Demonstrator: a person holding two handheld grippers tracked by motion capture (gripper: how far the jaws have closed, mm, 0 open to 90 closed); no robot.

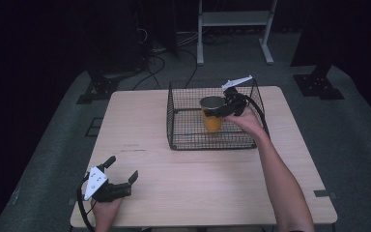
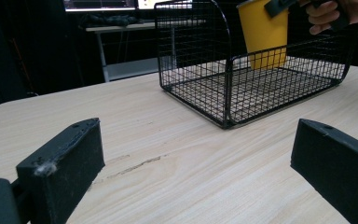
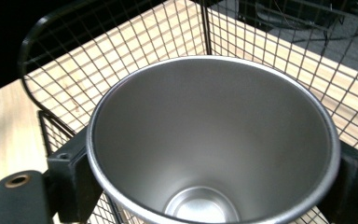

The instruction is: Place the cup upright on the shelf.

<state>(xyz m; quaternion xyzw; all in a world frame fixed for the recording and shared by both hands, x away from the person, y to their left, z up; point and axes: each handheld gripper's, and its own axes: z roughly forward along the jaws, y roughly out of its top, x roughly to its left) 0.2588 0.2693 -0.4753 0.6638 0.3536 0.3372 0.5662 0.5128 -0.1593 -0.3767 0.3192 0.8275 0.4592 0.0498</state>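
A: How do the claws stand?
B: The right claw grips the cup at its rim, holding it upright within the basket. The left claw rests wide open, holding nothing, near the surface's front-left edge.
A: Room around?
B: Bare surface lies between them; the cup's steel inside is empty.

Cup: brushed metal inside, yellow matt outside. Basket: black wire. Table: pale wood-grain.
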